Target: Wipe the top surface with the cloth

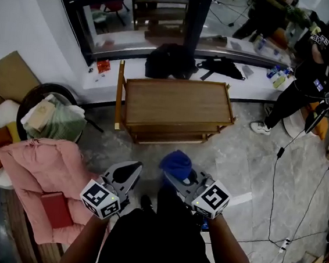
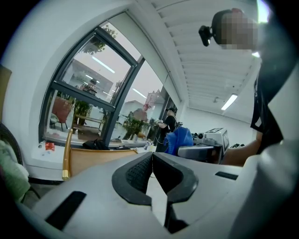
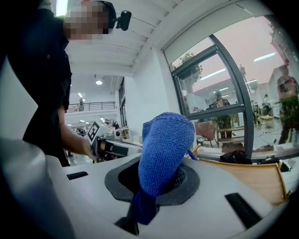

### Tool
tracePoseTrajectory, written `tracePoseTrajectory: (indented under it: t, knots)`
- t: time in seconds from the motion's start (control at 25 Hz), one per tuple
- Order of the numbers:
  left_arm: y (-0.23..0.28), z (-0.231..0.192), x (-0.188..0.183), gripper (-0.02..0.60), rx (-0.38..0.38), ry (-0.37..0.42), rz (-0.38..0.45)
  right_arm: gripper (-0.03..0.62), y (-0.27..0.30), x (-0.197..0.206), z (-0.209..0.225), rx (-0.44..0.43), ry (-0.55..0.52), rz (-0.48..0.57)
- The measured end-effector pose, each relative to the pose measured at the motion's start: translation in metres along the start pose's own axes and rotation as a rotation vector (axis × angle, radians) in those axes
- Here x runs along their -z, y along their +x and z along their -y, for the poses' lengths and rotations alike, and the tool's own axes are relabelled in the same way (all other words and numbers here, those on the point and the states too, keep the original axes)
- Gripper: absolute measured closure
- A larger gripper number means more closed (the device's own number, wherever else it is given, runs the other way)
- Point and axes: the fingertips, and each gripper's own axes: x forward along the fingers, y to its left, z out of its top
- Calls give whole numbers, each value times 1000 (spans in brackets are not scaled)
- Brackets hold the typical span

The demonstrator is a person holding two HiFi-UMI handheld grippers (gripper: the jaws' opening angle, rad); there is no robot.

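Got blue cloth pinched in right gripper jaws, bunched up above them, held over the floor near the wooden table, not touching its top. Have left gripper just beside it at the left, jaws clenched together on nothing.

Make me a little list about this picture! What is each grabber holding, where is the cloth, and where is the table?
left gripper: shut, nothing between its jaws
right gripper: shut on the blue cloth
blue cloth: bunched, sticking up out of the jaws
wooden table: ahead of both grippers, cloth not touching it
wiping: not yet begun
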Motion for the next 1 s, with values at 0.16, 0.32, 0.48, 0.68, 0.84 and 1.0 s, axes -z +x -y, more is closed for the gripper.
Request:
tracePoseTrajectory:
  t: [0.16, 0.32, 0.48, 0.68, 0.84, 1.0]
  knots:
    - [9, -16, 2, 572, -26, -17, -29, 534, 11, 11, 26, 33, 35, -35]
    - [25, -43, 2, 572, -74, -56, -56, 534, 28, 7, 59, 24, 60, -45]
    - [51, -73, 9, 572, -120, -74, -137, 534, 49, -4, 91, -6, 23, -42]
    - [77, -112, 0, 572, -204, -86, -218, 534, 70, -26, 132, -63, 117, -19]
    - [95, -129, -21, 572, -263, -105, -212, 534, 76, -24, 171, -70, 212, -44]
    - [103, -157, -31, 572, -306, -117, -210, 534, 95, -15, 194, -116, 205, -83]
